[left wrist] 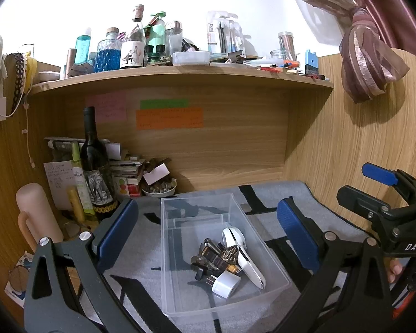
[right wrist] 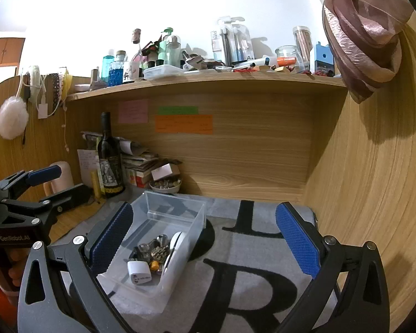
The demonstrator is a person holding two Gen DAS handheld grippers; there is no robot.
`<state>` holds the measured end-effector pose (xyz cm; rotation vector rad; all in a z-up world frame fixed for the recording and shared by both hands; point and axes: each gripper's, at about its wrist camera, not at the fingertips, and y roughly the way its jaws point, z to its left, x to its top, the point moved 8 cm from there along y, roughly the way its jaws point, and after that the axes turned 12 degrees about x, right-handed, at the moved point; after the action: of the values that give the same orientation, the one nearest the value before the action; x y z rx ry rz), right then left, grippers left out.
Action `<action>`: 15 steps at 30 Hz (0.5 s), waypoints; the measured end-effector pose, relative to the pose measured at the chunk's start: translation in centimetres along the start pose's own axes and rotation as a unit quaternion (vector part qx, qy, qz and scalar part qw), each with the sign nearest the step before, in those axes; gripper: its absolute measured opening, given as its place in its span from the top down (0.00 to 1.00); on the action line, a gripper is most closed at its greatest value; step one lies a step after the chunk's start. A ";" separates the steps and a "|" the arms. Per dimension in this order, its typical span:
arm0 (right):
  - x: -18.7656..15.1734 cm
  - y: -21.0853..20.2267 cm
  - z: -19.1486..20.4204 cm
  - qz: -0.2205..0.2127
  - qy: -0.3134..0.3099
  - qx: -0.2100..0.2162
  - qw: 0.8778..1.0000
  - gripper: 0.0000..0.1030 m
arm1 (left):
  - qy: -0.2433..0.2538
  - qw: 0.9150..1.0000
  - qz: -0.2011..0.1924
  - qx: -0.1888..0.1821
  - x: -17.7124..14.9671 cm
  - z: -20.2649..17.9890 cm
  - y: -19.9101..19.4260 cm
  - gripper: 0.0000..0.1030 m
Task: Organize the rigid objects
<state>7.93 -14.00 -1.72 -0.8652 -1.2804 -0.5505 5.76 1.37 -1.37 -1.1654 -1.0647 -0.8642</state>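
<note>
- A clear plastic bin (left wrist: 180, 255), rectangular with thin straight walls, sits on a grey mat (left wrist: 141, 274) printed with big black letters.
- The bin's long axis runs from the front of the desk toward the wooden back panel (left wrist: 235, 136); a low divider crosses it near the far end.
- All the small things lie heaped in the near part of the bin, touching one another.
- A white handle-shaped tool (left wrist: 245, 255), smooth and glossy, lies along the bin's right side; its rounded end points toward the back panel, its narrow end toward the front.
- A white plug adapter (left wrist: 226, 284), blocky with rounded corners, lies at the near end of the heap, metal prongs pointing left.
- Between them is a clump of dark and brassy metal bits (left wrist: 216, 255); I cannot tell what each piece is.
- The left gripper (left wrist: 208, 233) hangs over the bin with its ribbed blue pads (left wrist: 116, 230) spread wide on either side of it, holding nothing.
- The right gripper (right wrist: 205, 238) is spread just as wide and empty, over the mat to the right of the bin; its left pad overlaps the bin's left wall in the right wrist view.
- A dark wine bottle (left wrist: 93, 166) stands upright in the back left corner, beside stacked papers and a small bowl (left wrist: 159, 190).
- The shelf (left wrist: 180, 76) above is crowded with bottles and jars.
</note>
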 end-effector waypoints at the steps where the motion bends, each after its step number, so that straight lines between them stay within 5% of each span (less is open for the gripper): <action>1: 0.0 0.0 0.0 0.001 0.000 0.001 1.000 0.00 | 0.000 1.000 0.001 0.000 0.0 0.0 0.0 0.01; 15: -0.1 0.1 0.0 0.000 -0.001 0.003 1.000 0.00 | -0.002 1.000 0.002 -0.010 -0.5 -0.1 0.0 0.01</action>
<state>8.02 -13.91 -1.81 -0.8615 -1.2830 -0.5455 5.65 1.26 -1.84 -1.1869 -1.0589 -0.8710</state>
